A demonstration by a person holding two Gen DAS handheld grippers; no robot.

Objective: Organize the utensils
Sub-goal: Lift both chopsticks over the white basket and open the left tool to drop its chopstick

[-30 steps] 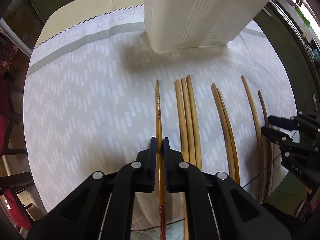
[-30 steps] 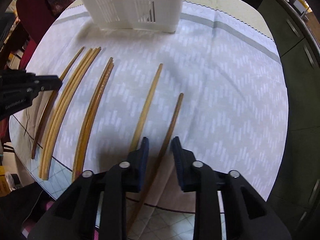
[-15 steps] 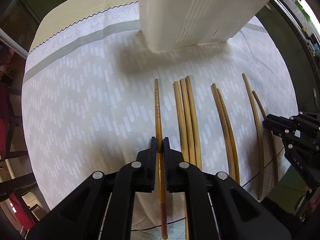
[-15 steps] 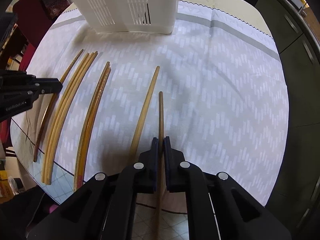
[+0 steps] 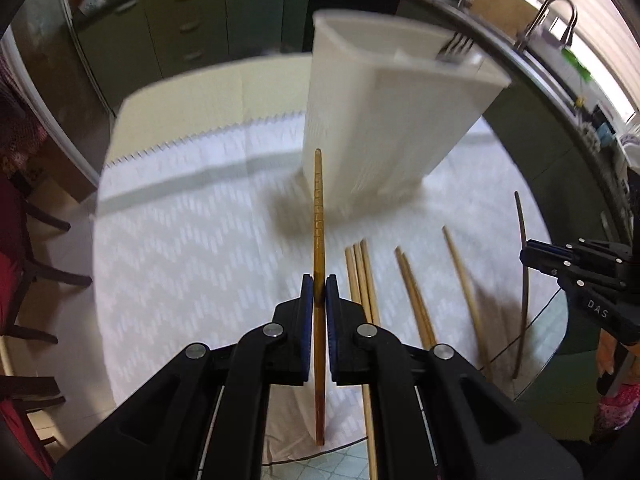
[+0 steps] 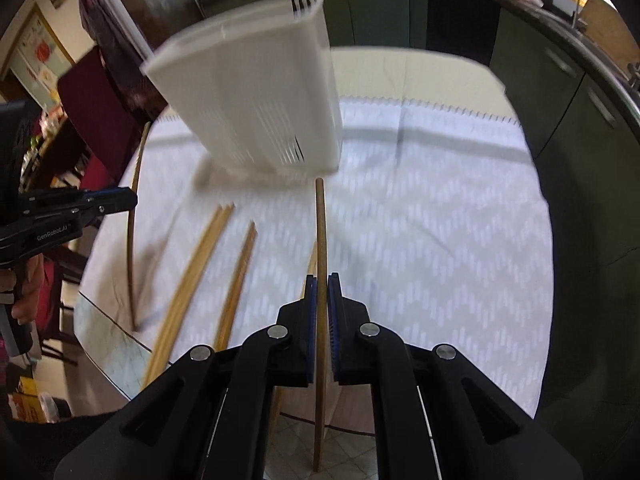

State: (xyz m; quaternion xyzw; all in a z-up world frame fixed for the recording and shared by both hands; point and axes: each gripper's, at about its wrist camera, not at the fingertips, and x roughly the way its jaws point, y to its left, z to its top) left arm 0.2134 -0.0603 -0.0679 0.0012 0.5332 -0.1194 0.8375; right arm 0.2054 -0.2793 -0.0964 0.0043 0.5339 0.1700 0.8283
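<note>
While both views blur with motion, the left gripper is clamped on an amber chopstick that has notched rings near its tip, pinched between the blue pads; the stick runs straight toward twelve o'clock from the jaws and its tip overlaps the lower wall of the white utensil holder. A fork pokes above the holder's rim at about one o'clock. The right gripper is likewise closed on a darker brown chopstick, also pointing to twelve o'clock, its tip just short of the holder's base. On the patterned tablecloth lie the remaining chopsticks: a group of three, a pair and a single one, spread from one to three o'clock of the left jaws. Beyond them, at three o'clock, the right gripper holds its dark stick above the table edge.
</note>
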